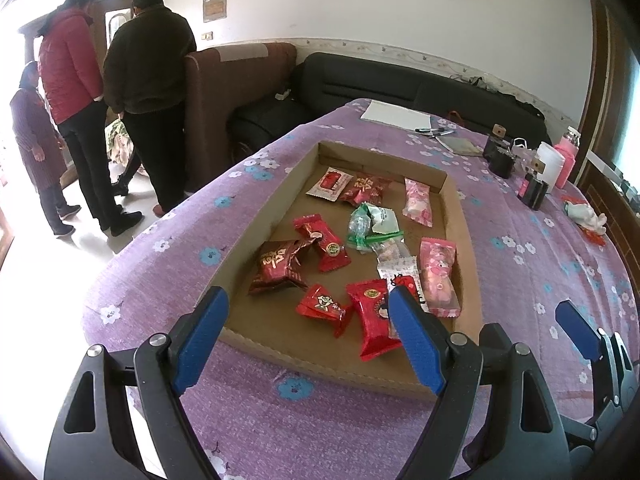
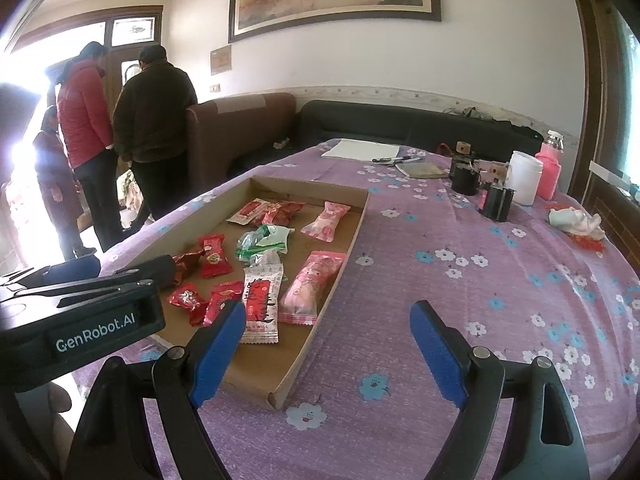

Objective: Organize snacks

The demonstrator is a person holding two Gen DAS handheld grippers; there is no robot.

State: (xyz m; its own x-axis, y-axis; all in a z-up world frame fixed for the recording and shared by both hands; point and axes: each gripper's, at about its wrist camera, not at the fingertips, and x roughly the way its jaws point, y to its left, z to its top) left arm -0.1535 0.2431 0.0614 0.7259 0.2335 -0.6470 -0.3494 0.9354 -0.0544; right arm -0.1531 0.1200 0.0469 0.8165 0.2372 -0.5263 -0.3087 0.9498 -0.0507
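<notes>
A shallow cardboard tray (image 1: 256, 240) lies on the purple flowered cloth and also shows in the right wrist view (image 2: 340, 256). Several snack packets lie in it: red packets (image 1: 370, 326), a dark red packet (image 1: 278, 266), pink packets (image 1: 438, 276), a green and white packet (image 1: 370, 220) and a white packet with red print (image 2: 262, 300). My left gripper (image 1: 308, 336) is open and empty, just above the tray's near edge. My right gripper (image 2: 328, 344) is open and empty, above the tray's near right corner and the cloth.
At the table's far right stand black holders (image 2: 496, 200), a white jar (image 2: 524, 176) and a pink bottle (image 2: 548, 172). Paper (image 2: 360, 148), pens and a notebook lie at the far side. Sofas (image 2: 400, 128) and three standing people (image 2: 152, 120) are beyond.
</notes>
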